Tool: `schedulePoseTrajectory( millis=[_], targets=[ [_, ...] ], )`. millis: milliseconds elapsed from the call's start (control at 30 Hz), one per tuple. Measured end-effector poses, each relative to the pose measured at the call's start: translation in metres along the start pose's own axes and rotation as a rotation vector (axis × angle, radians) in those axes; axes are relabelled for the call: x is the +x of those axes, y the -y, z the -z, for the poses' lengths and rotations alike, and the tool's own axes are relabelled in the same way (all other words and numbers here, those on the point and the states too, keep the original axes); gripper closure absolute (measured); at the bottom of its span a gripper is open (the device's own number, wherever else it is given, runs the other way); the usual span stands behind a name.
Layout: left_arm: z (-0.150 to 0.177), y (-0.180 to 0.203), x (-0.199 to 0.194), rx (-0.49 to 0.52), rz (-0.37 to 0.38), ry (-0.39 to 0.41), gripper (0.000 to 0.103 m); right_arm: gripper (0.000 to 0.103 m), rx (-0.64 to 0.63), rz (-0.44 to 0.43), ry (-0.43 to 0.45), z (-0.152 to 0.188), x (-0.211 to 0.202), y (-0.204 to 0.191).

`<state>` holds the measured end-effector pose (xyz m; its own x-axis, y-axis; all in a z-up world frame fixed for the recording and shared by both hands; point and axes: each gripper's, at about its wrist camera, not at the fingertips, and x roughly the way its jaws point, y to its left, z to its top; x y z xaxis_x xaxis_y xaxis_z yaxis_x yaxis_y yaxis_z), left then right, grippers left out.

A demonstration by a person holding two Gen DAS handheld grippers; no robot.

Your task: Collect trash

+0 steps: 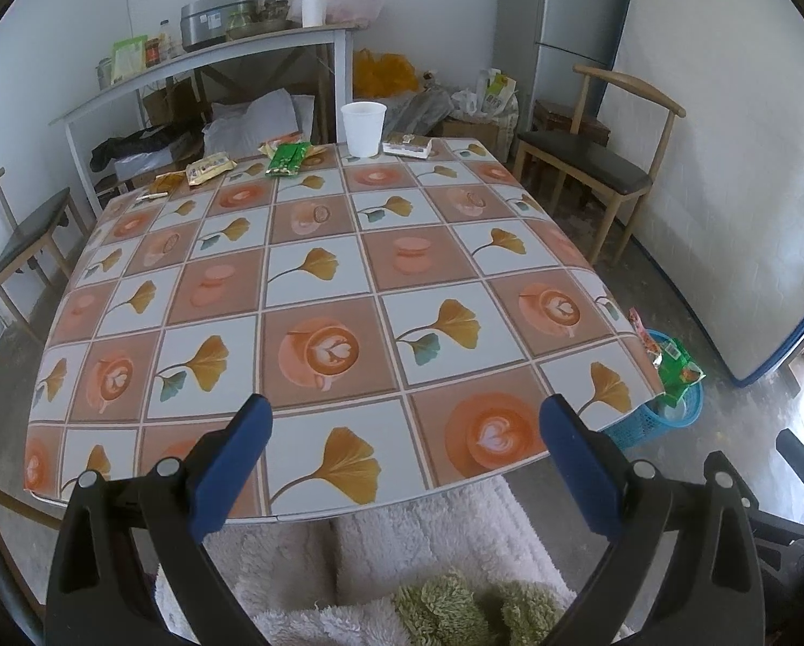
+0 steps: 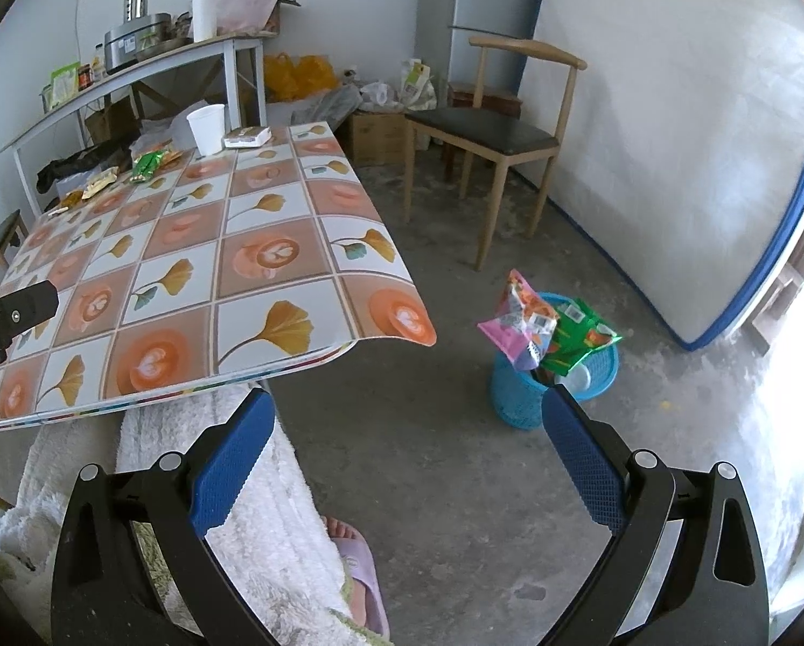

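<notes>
Several snack wrappers lie at the far edge of the patterned table: a green wrapper, a yellow wrapper, smaller ones to their left. A white paper cup and a flat white box stand beside them. A blue mesh bin on the floor right of the table holds pink and green wrappers. My left gripper is open and empty over the table's near edge. My right gripper is open and empty above the floor, left of the bin.
Wooden chairs stand at the far right and at the left of the table. A cluttered shelf runs along the back wall. A mattress leans on the right wall. A sandalled foot is below the right gripper.
</notes>
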<state>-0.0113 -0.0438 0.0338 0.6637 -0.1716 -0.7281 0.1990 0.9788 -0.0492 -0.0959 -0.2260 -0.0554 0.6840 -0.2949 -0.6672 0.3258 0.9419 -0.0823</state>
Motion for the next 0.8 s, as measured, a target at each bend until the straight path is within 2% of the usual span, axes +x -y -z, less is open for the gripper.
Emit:
schedulePoseTrajectory(
  millis=[800],
  targets=[
    [-0.0026, -0.0009, -0.0008, -0.005, -0.001, 0.0, 0.006, 0.008, 0.003, 0.003, 0.003, -0.0039, -0.0017, -0.0022]
  ],
)
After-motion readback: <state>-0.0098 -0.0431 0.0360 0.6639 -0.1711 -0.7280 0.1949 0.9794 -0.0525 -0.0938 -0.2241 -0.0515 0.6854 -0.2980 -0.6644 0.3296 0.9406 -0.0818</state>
